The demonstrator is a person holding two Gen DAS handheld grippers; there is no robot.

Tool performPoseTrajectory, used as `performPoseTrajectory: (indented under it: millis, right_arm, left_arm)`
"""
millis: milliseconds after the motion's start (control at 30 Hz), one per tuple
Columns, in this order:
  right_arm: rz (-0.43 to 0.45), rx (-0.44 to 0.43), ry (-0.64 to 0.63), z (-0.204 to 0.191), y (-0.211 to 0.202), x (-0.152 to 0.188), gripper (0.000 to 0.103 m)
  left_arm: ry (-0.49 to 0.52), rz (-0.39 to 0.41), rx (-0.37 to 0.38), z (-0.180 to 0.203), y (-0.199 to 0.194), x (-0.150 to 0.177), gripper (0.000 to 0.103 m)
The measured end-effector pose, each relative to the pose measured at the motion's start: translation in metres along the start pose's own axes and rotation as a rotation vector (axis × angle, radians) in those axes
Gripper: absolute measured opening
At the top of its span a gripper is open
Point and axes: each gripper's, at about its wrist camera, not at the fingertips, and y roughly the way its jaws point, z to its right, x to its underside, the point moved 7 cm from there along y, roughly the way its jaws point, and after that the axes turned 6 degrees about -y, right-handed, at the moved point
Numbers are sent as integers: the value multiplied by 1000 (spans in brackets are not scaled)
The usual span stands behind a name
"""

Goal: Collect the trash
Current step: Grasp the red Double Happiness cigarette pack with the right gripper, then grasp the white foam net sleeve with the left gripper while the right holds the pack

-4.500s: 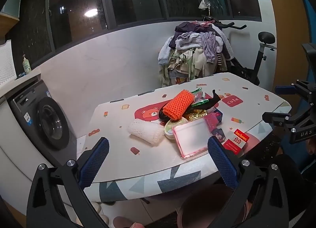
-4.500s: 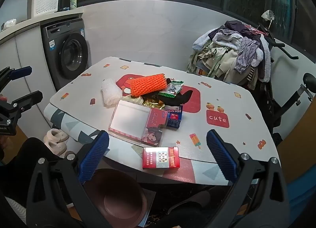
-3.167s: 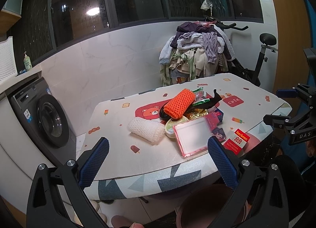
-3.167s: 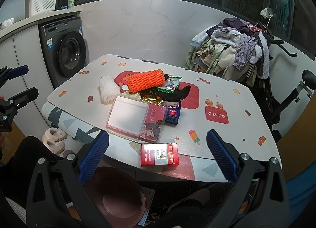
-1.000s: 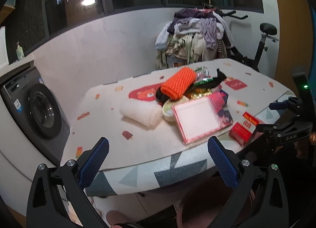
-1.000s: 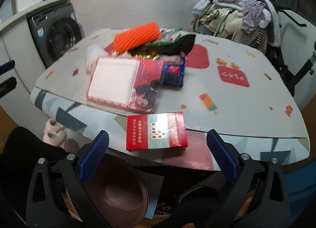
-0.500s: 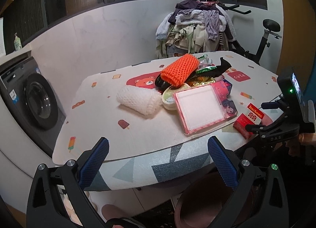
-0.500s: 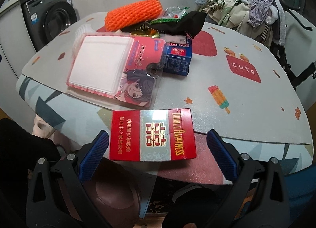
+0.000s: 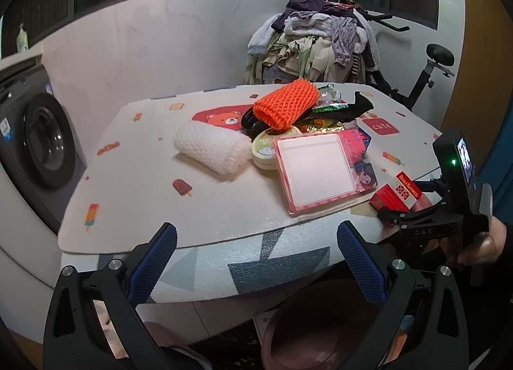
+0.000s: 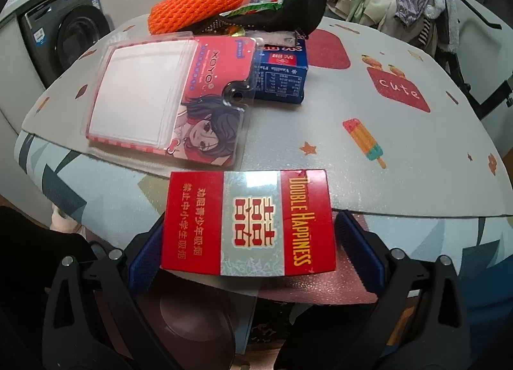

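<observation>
A red "Double Happiness" cigarette box [image 10: 248, 222] lies at the table's near edge, between the open fingers of my right gripper [image 10: 248, 254]; the box also shows in the left wrist view [image 9: 396, 195]. Behind it lie a pink blister pack [image 10: 166, 97], a blue carton [image 10: 282, 76], an orange foam net [image 10: 198, 2], a black sock [image 10: 288, 13] and a green wrapper [image 10: 256, 10]. A white foam net [image 9: 211, 151] and a round lid [image 9: 264, 148] lie left of the pile. My left gripper [image 9: 255, 261] is open and empty, below the table's front edge. A brown bin [image 9: 320, 325] stands under the table.
The table [image 9: 144, 184] has a patterned cover. A washing machine [image 9: 35, 145] stands at the left. A clothes pile [image 9: 317, 46] on an exercise bike [image 9: 429, 81] stands behind the table. The right gripper's body [image 9: 449, 209] shows in the left wrist view.
My right gripper has moved forward and down to the table edge, so the red box now sits between its fingers. My left gripper has come slightly closer to the table.
</observation>
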Motion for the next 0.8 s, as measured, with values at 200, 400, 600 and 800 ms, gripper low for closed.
performPoseTrajectory:
  millis: [200, 400, 600, 800]
  right_arm:
    - [67, -69, -2, -3, -9, -3, 88]
    - [135, -72, 31, 1, -21, -5, 88]
    - [167, -65, 54, 6, -26, -4, 88]
    - [179, -65, 71, 12, -28, -4, 88]
  left_arm:
    - [-25, -30, 45, 2, 12, 2, 89]
    - [-81, -88, 144, 7, 36, -5, 69]
    - [-93, -138, 196, 12, 70, -21, 52]
    - [-267, -165, 173, -32, 96, -45, 52]
